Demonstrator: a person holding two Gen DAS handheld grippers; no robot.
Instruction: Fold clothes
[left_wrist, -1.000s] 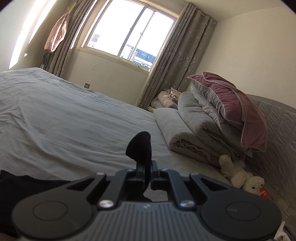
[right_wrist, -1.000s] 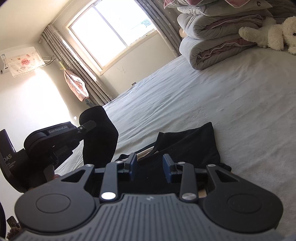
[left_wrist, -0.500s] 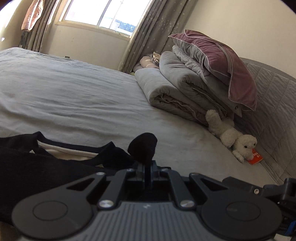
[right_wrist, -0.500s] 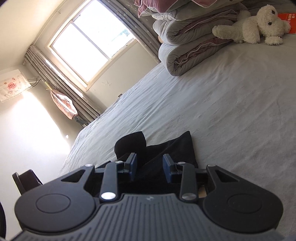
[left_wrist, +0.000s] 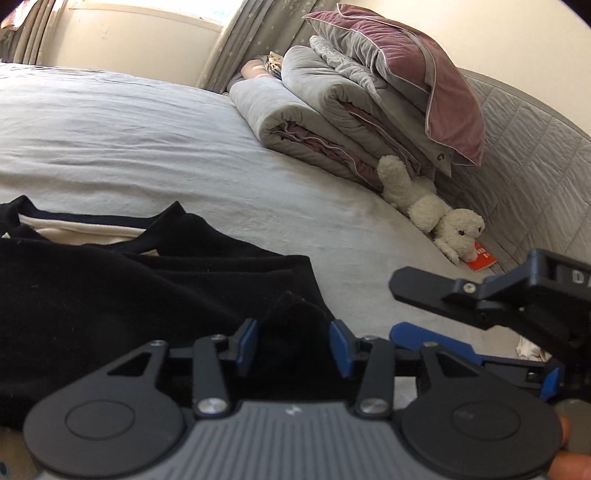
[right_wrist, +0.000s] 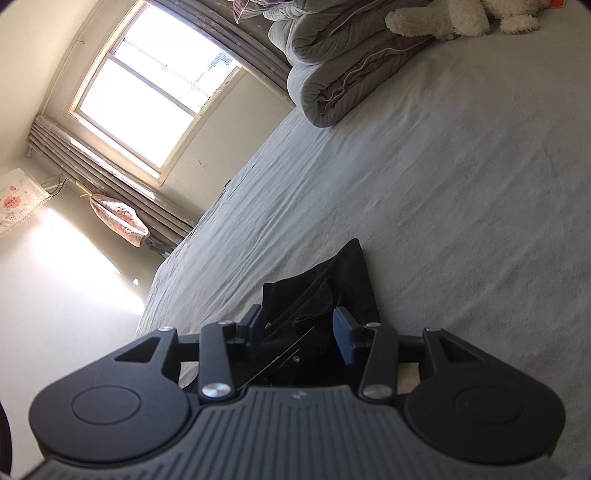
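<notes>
Lying crumpled on the grey bed (left_wrist: 155, 147), the black garment (left_wrist: 110, 295) spreads leftward in the left wrist view, a cream inner layer showing at its neckline. A bunched fold of it rises between the blue pads of the left gripper (left_wrist: 293, 349); the jaws have just been opening and stand apart, the pads not pressing the cloth. The gripper tilts down toward the bed, low over the fabric. To its right, the right gripper (left_wrist: 480, 332) reaches in from the frame edge, one black finger above a blue one, a fingertip of the person's hand (left_wrist: 569, 469) at the lower corner. Beyond: folded quilts (left_wrist: 332, 110), a plush toy (left_wrist: 436, 210) against the headboard.

In the right wrist view, the garment (right_wrist: 332, 288) sits between the right gripper's (right_wrist: 301, 332) blue pads. Its jaws have also just been opening, parted, with gaps beside the cloth. View rolled, the window (right_wrist: 147, 85) slanted.
</notes>
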